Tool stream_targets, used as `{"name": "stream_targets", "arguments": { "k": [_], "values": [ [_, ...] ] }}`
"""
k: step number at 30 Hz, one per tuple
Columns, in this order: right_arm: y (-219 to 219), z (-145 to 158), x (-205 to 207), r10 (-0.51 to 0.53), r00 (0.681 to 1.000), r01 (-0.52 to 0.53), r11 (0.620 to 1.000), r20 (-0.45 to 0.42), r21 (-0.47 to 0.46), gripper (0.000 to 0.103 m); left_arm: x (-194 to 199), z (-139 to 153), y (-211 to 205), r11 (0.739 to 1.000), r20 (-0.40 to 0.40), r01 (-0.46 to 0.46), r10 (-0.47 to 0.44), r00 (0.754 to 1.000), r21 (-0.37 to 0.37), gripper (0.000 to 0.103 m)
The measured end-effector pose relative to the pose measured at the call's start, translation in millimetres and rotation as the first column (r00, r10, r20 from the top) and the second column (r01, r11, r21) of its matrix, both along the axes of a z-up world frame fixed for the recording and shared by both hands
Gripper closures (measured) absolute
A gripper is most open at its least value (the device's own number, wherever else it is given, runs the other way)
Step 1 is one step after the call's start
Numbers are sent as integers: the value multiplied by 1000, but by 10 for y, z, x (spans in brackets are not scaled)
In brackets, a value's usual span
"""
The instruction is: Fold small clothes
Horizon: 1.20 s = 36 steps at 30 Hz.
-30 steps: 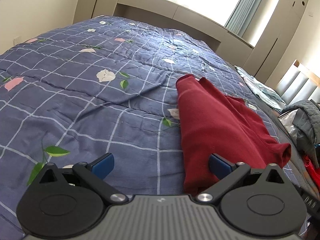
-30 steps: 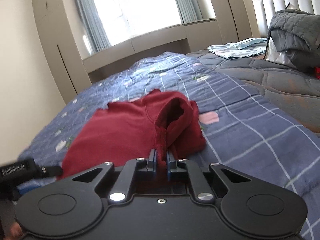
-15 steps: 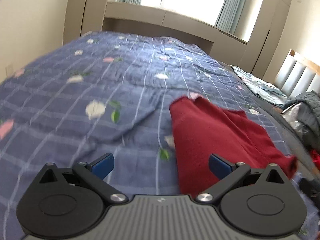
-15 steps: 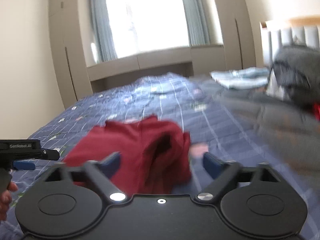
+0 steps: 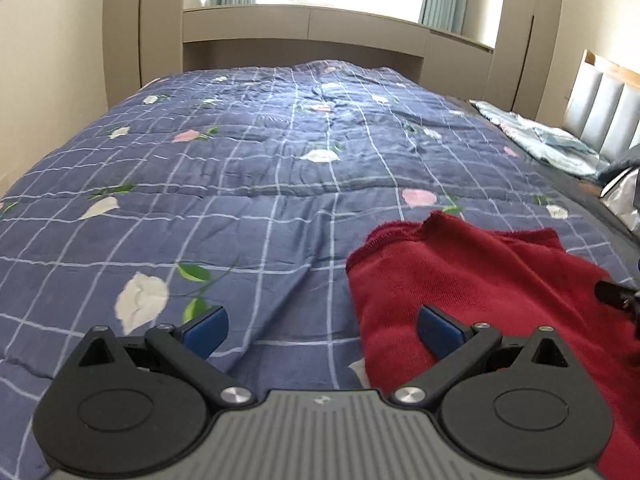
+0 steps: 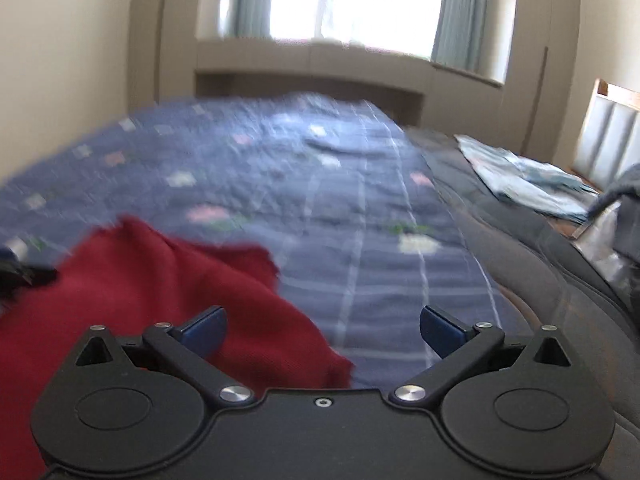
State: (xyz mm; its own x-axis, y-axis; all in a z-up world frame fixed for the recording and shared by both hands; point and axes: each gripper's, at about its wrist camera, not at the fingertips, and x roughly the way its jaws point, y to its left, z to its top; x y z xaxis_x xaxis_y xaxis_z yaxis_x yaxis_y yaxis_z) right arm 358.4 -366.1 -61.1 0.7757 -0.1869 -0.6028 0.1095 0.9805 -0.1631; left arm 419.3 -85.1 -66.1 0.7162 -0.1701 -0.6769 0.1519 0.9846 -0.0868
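Observation:
A dark red knit garment point(image 5: 480, 280) lies folded on the blue checked floral quilt point(image 5: 260, 184). In the left wrist view it is at the lower right, under my right-hand finger. My left gripper point(image 5: 322, 330) is open and empty, just above the quilt at the garment's left edge. In the right wrist view, which is blurred, the garment point(image 6: 160, 296) fills the lower left. My right gripper point(image 6: 322, 330) is open and empty, above the garment's right edge.
A grey quilt point(image 6: 540, 264) lies to the right of the blue one. A light blue folded cloth point(image 6: 528, 184) lies on it near the padded headboard point(image 5: 604, 108). Cabinets and a window stand beyond the bed's far end. A dark grey pile point(image 6: 624, 200) sits at the far right.
My right gripper has let go of the red garment and opened, then swung to the right. My left gripper stayed open and has turned toward the middle of the bed.

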Motion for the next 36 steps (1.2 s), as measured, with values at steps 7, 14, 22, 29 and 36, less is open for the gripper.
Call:
{"name": "stream_targets", "arguments": {
  "k": [7, 14, 22, 29, 36],
  "values": [
    [-391, -301, -225, -132, 991, 126, 968, 10, 216, 1, -23, -176, 14, 999, -1, -24, 24, 1000, -46, 1],
    [-304, -83, -634, -104, 989, 69, 955, 108, 288, 1, -276, 69, -13, 999, -1, -6, 6, 1000, -48, 1],
    [-140, -181, -1013, -123, 990, 98, 957, 75, 272, 1, -699, 96, -169, 998, 1, 65, -65, 998, -10, 1],
    [-166, -250, -1136, -172, 980, 134, 939, 97, 316, 1, -825, 18, -66, 997, -25, 21, -23, 999, -75, 1],
    [-229, -271, -1142, -179, 979, 133, 926, 102, 353, 1, -873, -15, -30, 995, -34, -10, 7, 999, -104, 1]
  ]
}}
